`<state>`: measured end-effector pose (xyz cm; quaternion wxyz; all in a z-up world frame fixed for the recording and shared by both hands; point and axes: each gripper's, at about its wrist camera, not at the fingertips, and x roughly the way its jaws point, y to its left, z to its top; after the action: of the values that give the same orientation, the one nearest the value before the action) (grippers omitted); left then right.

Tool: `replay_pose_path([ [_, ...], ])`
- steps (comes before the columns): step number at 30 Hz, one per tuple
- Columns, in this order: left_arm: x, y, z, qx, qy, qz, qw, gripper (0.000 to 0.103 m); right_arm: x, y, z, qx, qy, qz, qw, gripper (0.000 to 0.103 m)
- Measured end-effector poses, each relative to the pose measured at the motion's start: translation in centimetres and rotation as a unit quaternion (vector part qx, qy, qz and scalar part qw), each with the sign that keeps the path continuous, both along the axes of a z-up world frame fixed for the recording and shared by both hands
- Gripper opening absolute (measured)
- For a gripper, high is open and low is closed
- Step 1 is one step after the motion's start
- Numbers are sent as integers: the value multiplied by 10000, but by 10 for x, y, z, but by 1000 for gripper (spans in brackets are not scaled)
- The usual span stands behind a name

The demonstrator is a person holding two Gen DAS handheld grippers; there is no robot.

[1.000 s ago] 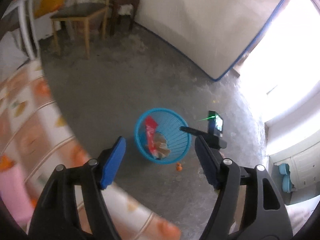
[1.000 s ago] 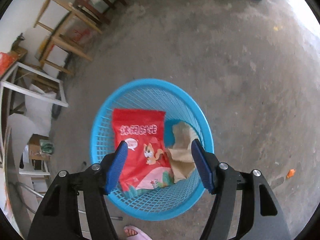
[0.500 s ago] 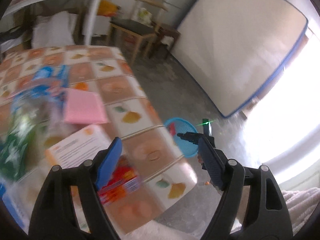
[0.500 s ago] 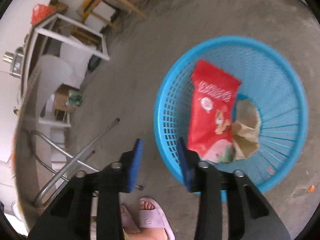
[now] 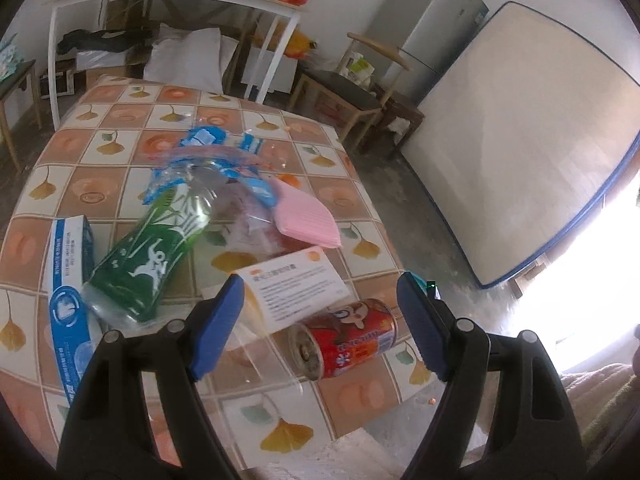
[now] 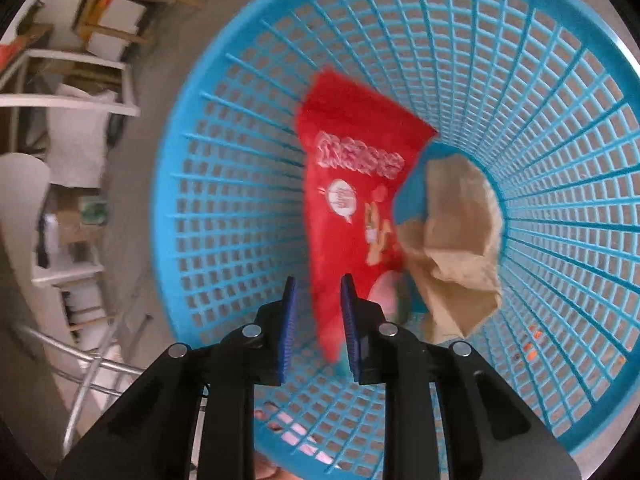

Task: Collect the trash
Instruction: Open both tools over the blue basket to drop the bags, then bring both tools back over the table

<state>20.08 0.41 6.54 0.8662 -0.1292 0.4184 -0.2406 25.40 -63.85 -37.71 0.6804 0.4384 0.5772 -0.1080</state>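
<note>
Two pieces, a red bag (image 6: pixel 352 200) and brown paper (image 6: pixel 452 248), lie in the basket (image 6: pixel 224 184). Left hand-held gripper (image 5: pixel 320 320) gapes over the bench (image 5: pixel 120 120), where can (image 5: pixel 344 336) and bottle (image 5: pixel 148 248) remain; right hand-held gripper (image 6: pixel 318 312), just narrowing, holds nothing.

This is a lived-in home room: a fridge (image 5: pixel 430 20), a mattress (image 5: pixel 520 140) against the wall, wooden chairs (image 5: pixel 352 92) and a tablecloth (image 5: pixel 120 120) with leaves.
</note>
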Motion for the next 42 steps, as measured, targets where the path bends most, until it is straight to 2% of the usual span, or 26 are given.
replay_pose_path([
  [3,3,3,-2,12,4,57,10000,74,5,5,8,81,-229,86,9997,22],
  [6,8,5,-4,-19,49,82,10000,74,16,15,-2,-9,29,264,9996,22],
  [10,8,5,-9,-49,78,107,9999,74,19,18,-40,-482,1150,402,9914,22],
  [12,6,6,-10,-3,75,127,9999,74,14,15,-49,-504,1349,261,9892,22],
  [14,4,8,-9,24,63,144,9999,74,11,14,-43,-464,1150,122,9922,22],
  [17,2,12,-8,12,35,228,9997,74,6,13,-14,-383,601,110,9974,25],
  [18,1,13,-8,-31,18,250,9997,74,4,13,-6,-380,487,122,9980,34],
  [19,0,15,-7,-69,-7,261,9996,74,-1,13,10,-402,303,123,9987,45],
  [20,-2,16,-6,-105,-45,269,9996,74,-8,11,24,-417,148,116,9990,48],
  [24,-12,19,-5,-105,-194,299,9993,74,-32,16,85,-413,-501,90,9978,56],
  [26,-18,20,-4,-90,-273,321,9991,74,-49,20,130,-552,-852,122,9948,58],
  [30,-30,21,-3,-144,-410,396,9983,75,-72,37,209,-920,-1443,315,9847,68],
  [33,-39,18,-4,-51,-538,522,9972,76,-96,78,281,-1438,-1892,697,9688,76],
  [36,-53,13,-7,35,-623,741,9953,77,-107,117,325,-1804,-2163,1089,9533,82],
  [39,-63,14,-10,-81,-597,841,9946,78,-110,178,375,-2198,-2444,1590,9310,87],
  [42,-78,19,-11,-53,-696,945,9931,80,-108,233,411,-2397,-2708,1999,9106,90],
])
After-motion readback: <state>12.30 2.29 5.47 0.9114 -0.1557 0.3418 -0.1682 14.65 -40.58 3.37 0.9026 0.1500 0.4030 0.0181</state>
